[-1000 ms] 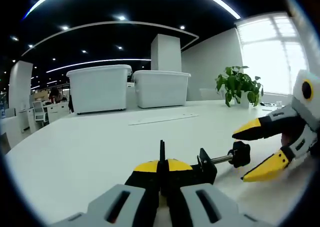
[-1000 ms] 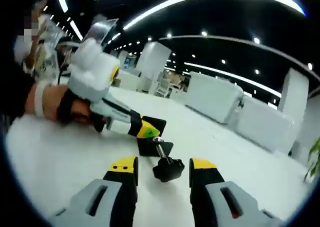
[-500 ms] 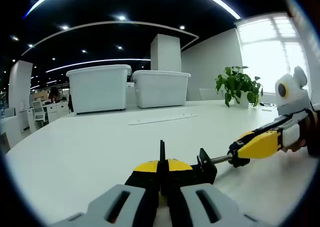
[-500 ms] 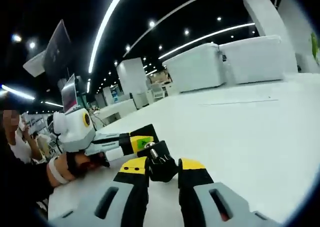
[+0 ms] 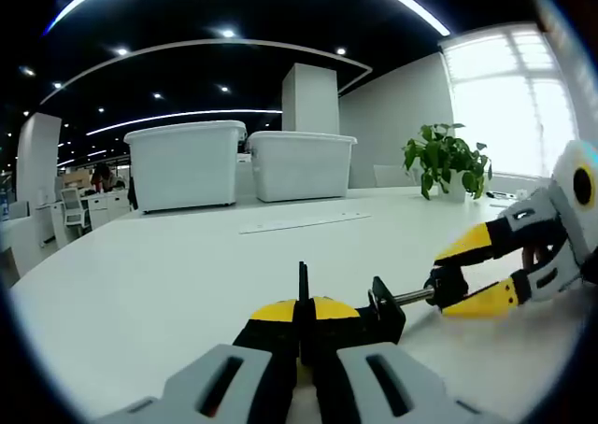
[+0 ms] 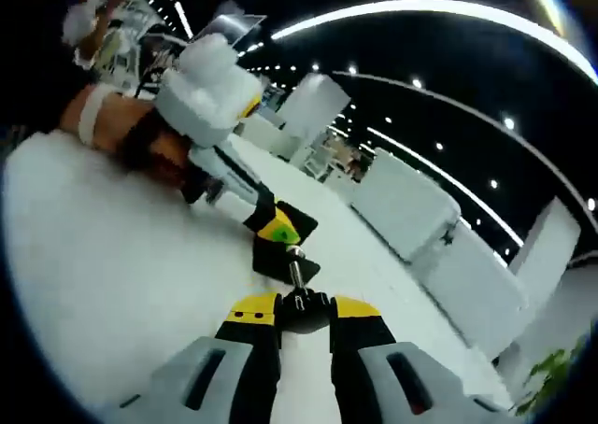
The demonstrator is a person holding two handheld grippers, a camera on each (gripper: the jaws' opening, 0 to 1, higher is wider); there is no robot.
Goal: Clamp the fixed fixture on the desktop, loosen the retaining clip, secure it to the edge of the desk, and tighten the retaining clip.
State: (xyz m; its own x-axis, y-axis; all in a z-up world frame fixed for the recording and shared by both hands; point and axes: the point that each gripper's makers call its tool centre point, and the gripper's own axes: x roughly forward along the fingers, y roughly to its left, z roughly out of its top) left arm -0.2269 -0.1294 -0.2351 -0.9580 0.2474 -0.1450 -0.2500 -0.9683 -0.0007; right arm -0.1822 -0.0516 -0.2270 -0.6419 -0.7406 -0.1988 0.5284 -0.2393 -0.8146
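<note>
A black clamp fixture (image 5: 378,314) lies on the white desk (image 5: 168,275). My left gripper (image 5: 302,323) is shut on the fixture's thin upright plate, yellow pads pressed together. A metal screw runs right from the fixture to a black knob (image 5: 447,284). My right gripper (image 5: 472,273) comes in from the right with its yellow fingers closed on that knob. In the right gripper view the knob (image 6: 305,310) sits pinched between my right gripper's (image 6: 305,314) pads, the fixture body (image 6: 280,261) lies just beyond, and the left gripper (image 6: 271,226) holds its far side.
Two white storage bins (image 5: 187,165) stand at the desk's far side, with a flat strip (image 5: 304,221) lying before them. A potted plant (image 5: 447,158) stands at the back right by a bright window. A person's hand (image 6: 126,134) holds the left gripper.
My right gripper has rolled about the knob while staying shut on it, so its view has tilted. The left gripper and fixture have not moved.
</note>
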